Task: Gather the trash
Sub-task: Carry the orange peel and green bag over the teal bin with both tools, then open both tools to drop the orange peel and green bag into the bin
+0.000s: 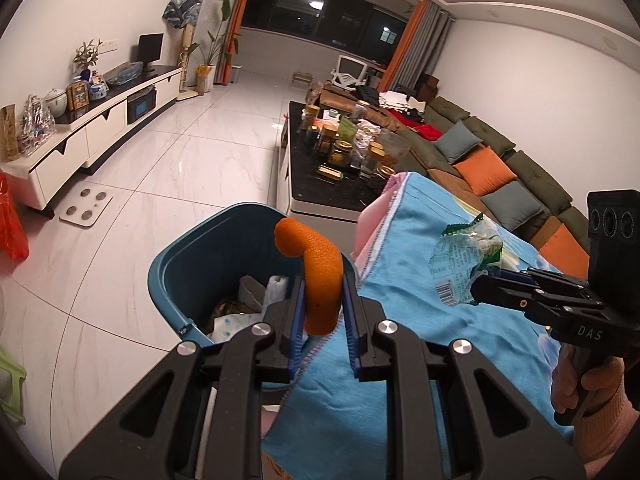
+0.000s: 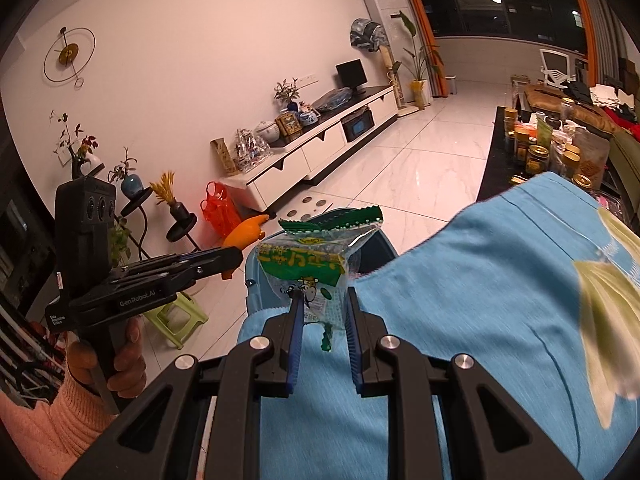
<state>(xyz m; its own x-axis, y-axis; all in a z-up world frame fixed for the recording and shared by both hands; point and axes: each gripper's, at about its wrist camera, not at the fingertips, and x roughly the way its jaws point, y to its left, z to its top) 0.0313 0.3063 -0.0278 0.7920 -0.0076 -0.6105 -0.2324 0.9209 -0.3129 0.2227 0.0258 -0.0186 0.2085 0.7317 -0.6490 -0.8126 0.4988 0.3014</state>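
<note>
So both hands are loaded up right now. Left gripper [image 1: 323, 312] has its jaws pinching a curled strip of orange peel [image 1: 316, 268], which sits right over the near rim of the teal trash bin [image 1: 192, 256] on the floor. Right gripper [image 2: 322, 320] has its jaws clamped on a clear-and-green snack wrapper [image 2: 316, 264], held over the blue blanket [image 2: 480, 300] just beside that bin. Some paper scraps [image 1: 256, 292] already lie inside the bin.
</note>
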